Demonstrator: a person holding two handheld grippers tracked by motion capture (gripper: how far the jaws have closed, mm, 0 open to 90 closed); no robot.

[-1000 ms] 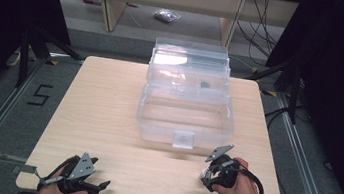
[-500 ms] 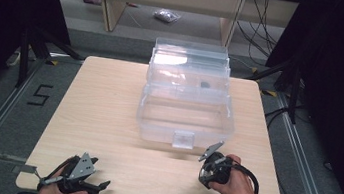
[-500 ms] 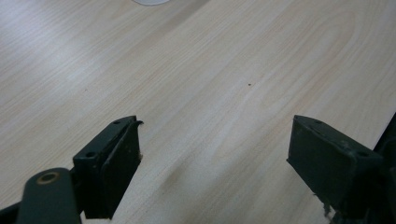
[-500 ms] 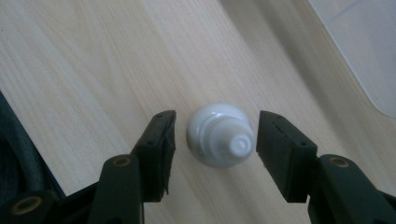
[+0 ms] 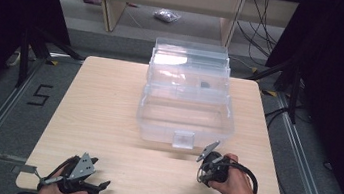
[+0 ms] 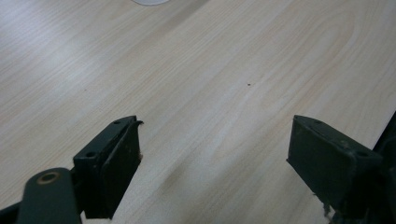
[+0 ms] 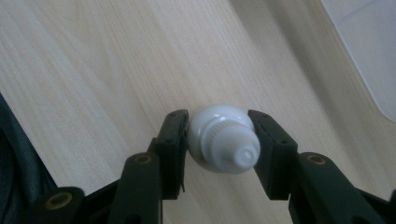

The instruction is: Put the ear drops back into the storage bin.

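A small white round knob-like piece (image 7: 223,138) sits between the jaws of my right gripper (image 7: 219,140), which is shut on it just above the wooden table (image 7: 93,70). In the high view the right gripper (image 5: 211,166) hovers in front of the clear plastic toolbox (image 5: 186,104), near its front latch (image 5: 183,140). The toolbox stands open, its stepped trays folded back. My left gripper (image 5: 79,181) rests at the table's near left edge, and its own view shows it (image 6: 212,158) open over bare wood.
The pale wooden table (image 5: 103,108) carries the toolbox at centre back. A small dark item (image 5: 204,85) lies in an upper tray. Black stands and cables flank the table, and a shelf unit (image 5: 172,6) stands behind. A floor mark "5" (image 5: 40,95) is at left.
My right gripper has shifted a little left and toward the toolbox front. The left gripper has stayed in place.
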